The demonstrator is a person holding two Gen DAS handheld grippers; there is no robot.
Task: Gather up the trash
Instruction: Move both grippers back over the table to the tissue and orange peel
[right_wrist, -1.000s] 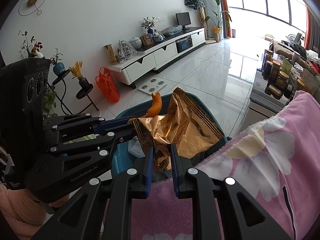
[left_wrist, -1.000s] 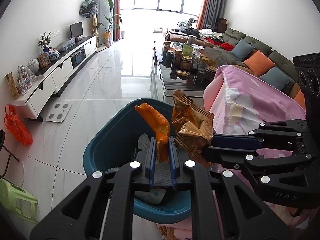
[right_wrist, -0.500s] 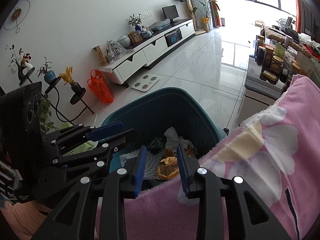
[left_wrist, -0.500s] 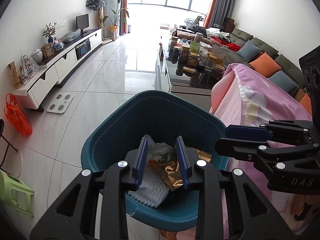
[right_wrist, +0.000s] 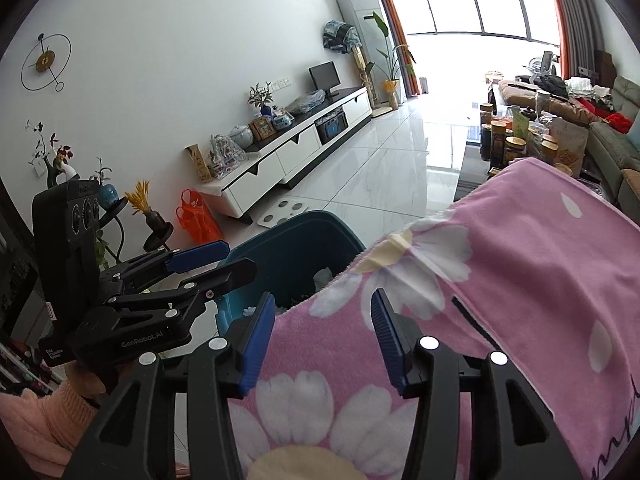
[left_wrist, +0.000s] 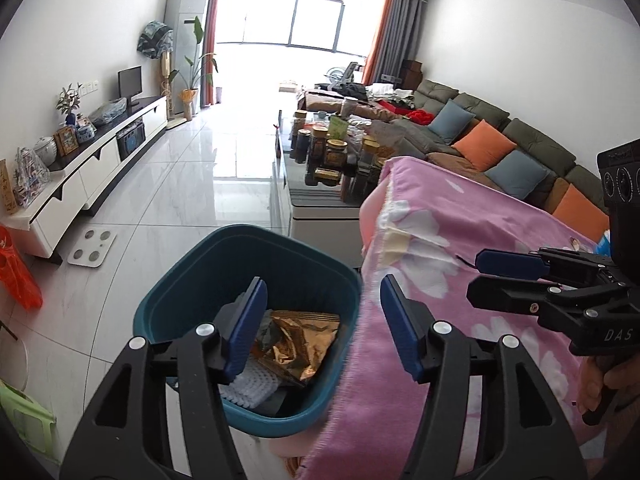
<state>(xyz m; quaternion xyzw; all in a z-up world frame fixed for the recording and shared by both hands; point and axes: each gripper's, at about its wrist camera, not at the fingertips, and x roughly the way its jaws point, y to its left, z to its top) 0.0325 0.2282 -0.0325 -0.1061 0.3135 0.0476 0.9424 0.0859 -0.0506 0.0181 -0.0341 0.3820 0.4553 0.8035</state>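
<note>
A teal trash bin [left_wrist: 188, 276] stands on the floor beside a table under a pink flowered cloth [left_wrist: 472, 240]. Inside it lie a gold foil wrapper [left_wrist: 298, 344], white foam netting [left_wrist: 250, 388] and other scraps. My left gripper [left_wrist: 322, 330] is open and empty, above the bin's right rim and the cloth's edge. My right gripper [right_wrist: 324, 338] is open and empty over the cloth [right_wrist: 520, 264], with the bin [right_wrist: 296, 240] just beyond it. The right gripper also shows in the left wrist view [left_wrist: 508, 280], and the left gripper in the right wrist view [right_wrist: 216, 260].
A coffee table [left_wrist: 316, 196] crowded with jars stands behind the bin. A sofa [left_wrist: 520, 152] with cushions runs along the right wall. A white TV cabinet [left_wrist: 92, 172], a bathroom scale [left_wrist: 92, 246] and an orange bag [left_wrist: 16, 272] are at the left. A green stool [left_wrist: 24, 420] is near left.
Both grippers opened: the orange peel and the gold wrapper dropped into the bin. Both grippers then rose and shifted right, over the pink cloth.
</note>
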